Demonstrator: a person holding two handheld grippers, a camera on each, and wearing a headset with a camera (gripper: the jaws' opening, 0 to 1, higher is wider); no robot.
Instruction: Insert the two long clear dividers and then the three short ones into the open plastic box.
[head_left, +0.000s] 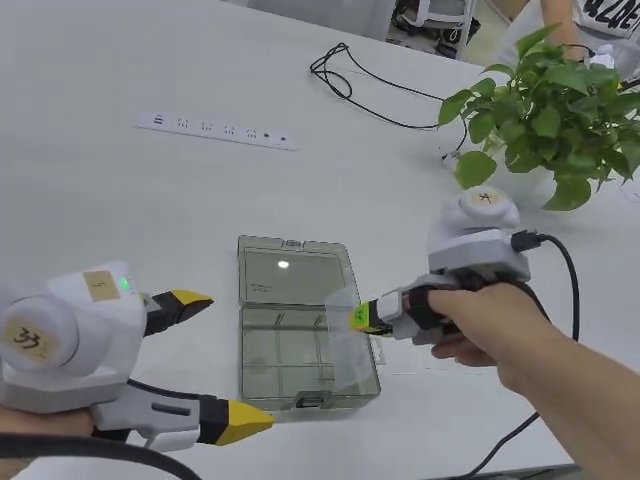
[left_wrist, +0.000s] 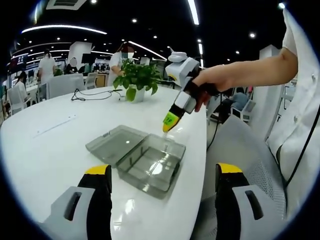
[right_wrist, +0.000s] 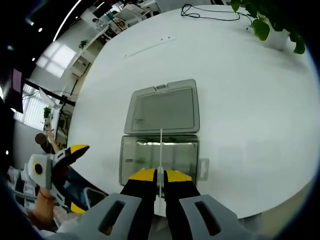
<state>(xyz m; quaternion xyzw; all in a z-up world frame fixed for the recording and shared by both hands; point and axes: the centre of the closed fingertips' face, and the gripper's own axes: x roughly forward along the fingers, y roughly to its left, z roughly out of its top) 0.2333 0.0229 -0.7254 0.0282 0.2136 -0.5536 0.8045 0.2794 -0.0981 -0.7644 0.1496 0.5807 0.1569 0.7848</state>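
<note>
Clear plastic, the divider (head_left: 347, 335) stands upright over the right half of the box (head_left: 275, 368). It is pinched at its right edge between the fingers (right_wrist: 143, 181) of the right gripper (head_left: 360, 318), which are pressed together on it. In the right gripper view the divider shows edge-on as a thin pale line running away from the fingers across the tray. I cannot tell whether its lower edge touches the floor of the box. The box is smoky grey and see-through. It lies open near the near edge of the white worktop (head_left: 120, 220), about in the middle, with its lid (head_left: 295, 268) folded back flat on the far side. A small clear piece (right_wrist: 202, 169) lies on the worktop just beside the right wall of the box. A bare hand (head_left: 480, 325) holds the right gripper from the right. The left gripper (head_left: 232, 360) hangs at the near left corner of the box, its yellow-tipped fingers (left_wrist: 99, 176) spread wide and holding nothing. Further out, a white power strip (head_left: 215, 130) lies toward the far left of the worktop, a black cable (head_left: 345, 75) is looped near the far edge, and a green plant (head_left: 550, 110) stands at the far right.
</note>
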